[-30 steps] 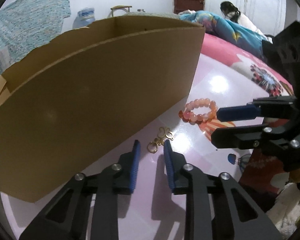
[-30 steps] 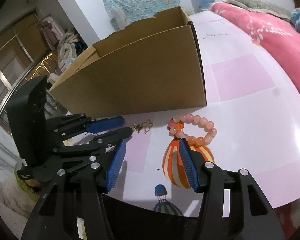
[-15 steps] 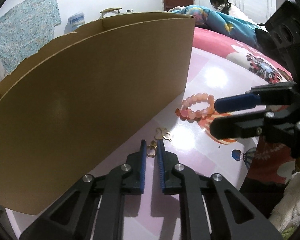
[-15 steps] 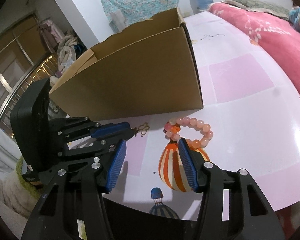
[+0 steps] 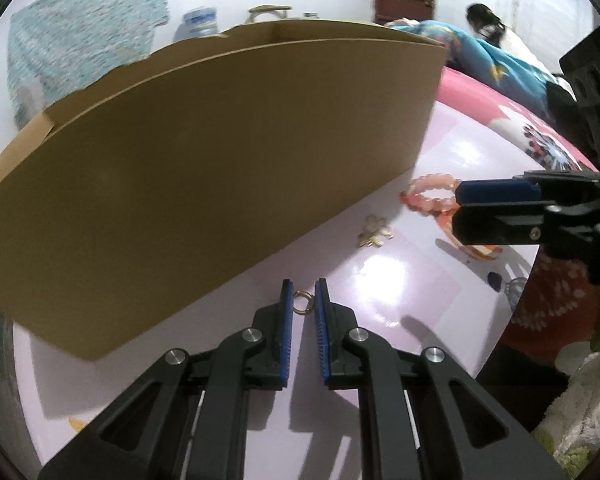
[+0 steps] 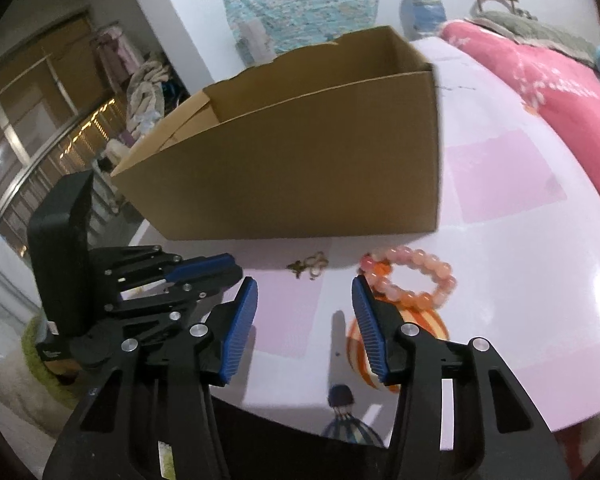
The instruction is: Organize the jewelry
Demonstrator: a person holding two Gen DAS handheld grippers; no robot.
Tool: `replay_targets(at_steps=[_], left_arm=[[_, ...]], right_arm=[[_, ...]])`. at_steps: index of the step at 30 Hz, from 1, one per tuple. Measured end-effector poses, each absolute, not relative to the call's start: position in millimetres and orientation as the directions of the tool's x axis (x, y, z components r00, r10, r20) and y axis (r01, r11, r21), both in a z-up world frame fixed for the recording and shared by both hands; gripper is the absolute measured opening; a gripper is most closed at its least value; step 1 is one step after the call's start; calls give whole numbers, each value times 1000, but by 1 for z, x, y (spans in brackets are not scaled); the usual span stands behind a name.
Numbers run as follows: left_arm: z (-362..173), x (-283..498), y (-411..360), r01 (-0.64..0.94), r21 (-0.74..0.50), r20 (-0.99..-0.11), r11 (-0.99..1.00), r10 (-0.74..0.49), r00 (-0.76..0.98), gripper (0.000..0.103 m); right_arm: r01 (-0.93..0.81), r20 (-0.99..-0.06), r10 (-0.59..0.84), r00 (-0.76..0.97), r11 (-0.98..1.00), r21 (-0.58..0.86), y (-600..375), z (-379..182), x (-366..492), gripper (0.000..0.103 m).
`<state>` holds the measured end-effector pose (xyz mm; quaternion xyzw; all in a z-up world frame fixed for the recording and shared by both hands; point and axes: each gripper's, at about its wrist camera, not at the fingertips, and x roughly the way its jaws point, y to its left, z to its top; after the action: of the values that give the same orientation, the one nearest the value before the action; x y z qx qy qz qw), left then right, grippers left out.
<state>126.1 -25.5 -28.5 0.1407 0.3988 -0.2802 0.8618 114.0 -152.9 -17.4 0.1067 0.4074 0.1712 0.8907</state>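
My left gripper (image 5: 302, 300) clamps a small gold ring (image 5: 302, 306) just off the table; the gold charm (image 5: 374, 233) and pink bead bracelet (image 6: 414, 278) lie by the brown cardboard box (image 6: 300, 168); my right gripper's (image 6: 304, 312) empty, open jaws have been narrowing

Right gripper (image 6: 304, 296) fingers closing, nothing between them; pink bead bracelet (image 6: 414, 278) just beyond right finger, gold charm (image 6: 310, 265) near cardboard box (image 6: 320, 176) on worktop (image 6: 520, 280).

Glossy pink table (image 6: 508, 184). Box (image 6: 300, 168) ahead of right gripper (image 6: 304, 304); gold charm (image 6: 310, 266) just beyond tips; bead bracelet (image 6: 416, 276) beside right finger; ring (image 5: 302, 304).
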Motion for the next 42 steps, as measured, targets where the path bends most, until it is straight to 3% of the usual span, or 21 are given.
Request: replay_targets(at_steps=[5, 21, 32, 42], left_arm=[[-29, 123, -15, 568, -5, -763, 823, -371, 530, 10], [-29, 126, -7, 559, -60, -749, 827, -407, 523, 11], [-30, 124, -6, 558, -69, -744, 827, -416, 523, 11], [-31, 125, -4, 554, -84, -740, 828, -424, 522, 11]], right_arm=[[-245, -708, 383, 593, 924, 295, -142, -25, 131, 41], [-331, -761, 372, 532, 918, 218, -118, -33, 161, 39], [-357, -766, 482, 426, 867, 347, -120, -32, 127, 39], [-262, -773, 324, 546, 942, 210, -122, -30, 135, 36]])
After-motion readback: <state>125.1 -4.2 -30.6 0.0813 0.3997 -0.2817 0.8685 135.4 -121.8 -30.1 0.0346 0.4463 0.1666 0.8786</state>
